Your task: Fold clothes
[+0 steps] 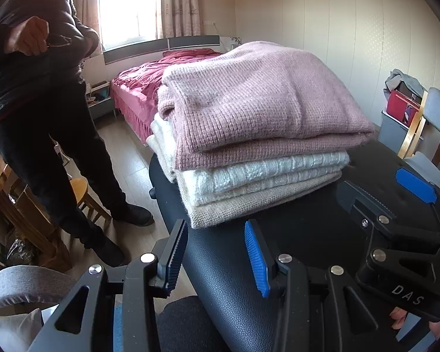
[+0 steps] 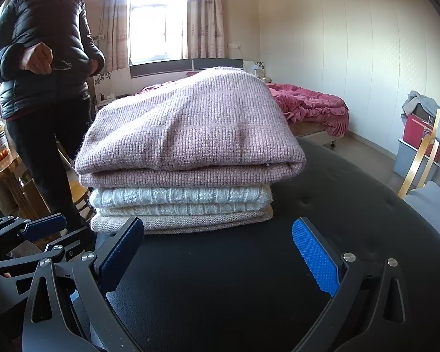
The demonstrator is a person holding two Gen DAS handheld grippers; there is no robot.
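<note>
Three folded sweaters are stacked on a black padded seat (image 1: pixel 234 278) (image 2: pixel 249 293). The pink sweater (image 1: pixel 249 96) (image 2: pixel 184 129) lies on top, the white sweater (image 1: pixel 264 173) (image 2: pixel 179 196) under it, and the beige sweater (image 1: pixel 249 202) (image 2: pixel 179 221) at the bottom. My left gripper (image 1: pixel 217 258) is open just in front of the stack's near corner, with nothing between its fingers. In the right wrist view it shows at the far left (image 2: pixel 23 226). My right gripper (image 2: pixel 220 252) stands wide open over the seat, short of the stack, and holds nothing. It also appears at the right of the left wrist view (image 1: pixel 387 193).
A person in a dark puffer jacket (image 1: pixel 38 88) (image 2: pixel 41 58) stands on the floor to the left of the seat. Behind the stack is a bed with magenta bedding (image 1: pixel 140 88) (image 2: pixel 311 102). A wooden stool (image 1: pixel 82 193) is at the left; a grey chair (image 1: pixel 434 111) and a red box (image 1: pixel 402 105) are at the right.
</note>
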